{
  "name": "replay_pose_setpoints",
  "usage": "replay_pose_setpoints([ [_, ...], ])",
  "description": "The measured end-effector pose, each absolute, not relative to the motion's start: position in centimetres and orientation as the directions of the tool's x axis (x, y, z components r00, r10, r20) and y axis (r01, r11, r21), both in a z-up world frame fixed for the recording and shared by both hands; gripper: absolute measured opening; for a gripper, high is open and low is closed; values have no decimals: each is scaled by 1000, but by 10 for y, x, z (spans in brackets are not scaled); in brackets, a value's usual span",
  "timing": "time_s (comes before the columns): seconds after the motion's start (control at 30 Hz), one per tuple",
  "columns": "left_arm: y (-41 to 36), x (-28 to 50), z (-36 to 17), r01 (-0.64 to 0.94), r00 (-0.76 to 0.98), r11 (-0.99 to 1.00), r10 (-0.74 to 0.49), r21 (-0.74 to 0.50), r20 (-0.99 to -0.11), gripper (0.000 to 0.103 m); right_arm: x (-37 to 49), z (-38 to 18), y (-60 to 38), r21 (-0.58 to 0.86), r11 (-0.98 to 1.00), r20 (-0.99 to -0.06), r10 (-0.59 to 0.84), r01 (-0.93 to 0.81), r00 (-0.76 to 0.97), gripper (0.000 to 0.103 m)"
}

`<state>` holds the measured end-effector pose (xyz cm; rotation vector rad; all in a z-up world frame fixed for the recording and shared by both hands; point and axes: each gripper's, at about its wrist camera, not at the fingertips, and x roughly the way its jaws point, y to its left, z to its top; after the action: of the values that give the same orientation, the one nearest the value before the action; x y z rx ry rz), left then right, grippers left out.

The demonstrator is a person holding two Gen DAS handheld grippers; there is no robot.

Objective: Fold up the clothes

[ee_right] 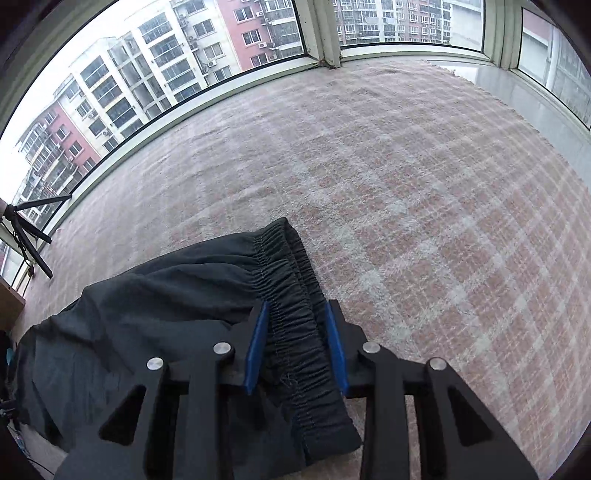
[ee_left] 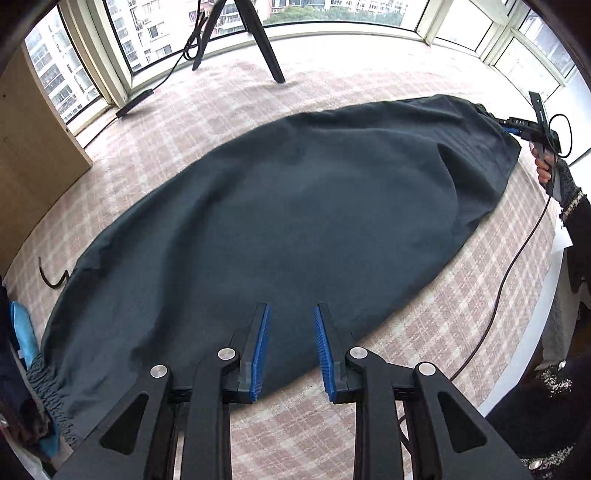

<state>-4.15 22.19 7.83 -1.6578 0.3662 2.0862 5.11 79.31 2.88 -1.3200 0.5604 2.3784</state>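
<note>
A dark navy garment [ee_left: 288, 206] lies spread flat on the plaid-covered table [ee_left: 236, 103]. One gathered elastic end sits at the lower left [ee_left: 48, 391]. My left gripper [ee_left: 291, 314] is open and empty, hovering over the garment's near edge. My right gripper [ee_right: 295, 314] has its jaws apart on either side of the gathered elastic band [ee_right: 291, 314] at the garment's other end; the blue pads [ee_right: 334, 343] flank the band. In the left wrist view the right gripper [ee_left: 517, 129] shows at the garment's far right corner.
A black tripod [ee_left: 255, 33] stands on the far part of the table by the windows. A cable [ee_left: 517, 258] trails along the right edge. A dark curved hook [ee_left: 51, 277] lies at the left. A blue cloth [ee_left: 22, 328] sits at the left edge.
</note>
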Motion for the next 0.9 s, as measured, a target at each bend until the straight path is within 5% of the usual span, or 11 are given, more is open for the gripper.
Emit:
replay_pose_setpoints([
  [0.07,222,-37,72,-488,-161,-870,164,-66,-973,24,49,35,789,120,-881,-854,143,-457,-500,13],
  [0.17,214,-36,70,-454,-154,-889,146,-62,-977,24,51,49,791,140,-892,-827,134,-430,-547,7],
  [0.3,205,-38,71,-422,-144,-904,142,-69,-979,23,42,56,798,157,-910,-814,101,-384,-572,8],
  [0.4,204,-37,70,-415,-141,-908,129,-59,-982,23,26,39,807,176,-907,-869,39,-382,-493,26],
  [0.53,204,-35,66,-420,-131,-905,133,-66,-982,23,21,29,808,188,-907,-868,27,-378,-495,25],
  [0.57,204,-34,66,-421,-129,-905,128,-63,-983,23,21,29,806,184,-908,-859,38,-377,-510,23],
  [0.6,203,-33,65,-421,-125,-905,127,-63,-984,23,18,32,803,155,-918,-849,65,-364,-524,9],
  [0.67,202,-31,67,-416,-128,-907,127,-63,-984,23,17,43,792,114,-936,-824,99,-334,-559,5],
  [0.8,197,-29,72,-397,-138,-915,129,-64,-982,23,5,45,814,108,-911,-809,152,-398,-567,5],
  [0.9,194,-26,75,-385,-143,-921,129,-65,-981,23,3,28,838,226,-870,-852,41,-438,-521,15],
])
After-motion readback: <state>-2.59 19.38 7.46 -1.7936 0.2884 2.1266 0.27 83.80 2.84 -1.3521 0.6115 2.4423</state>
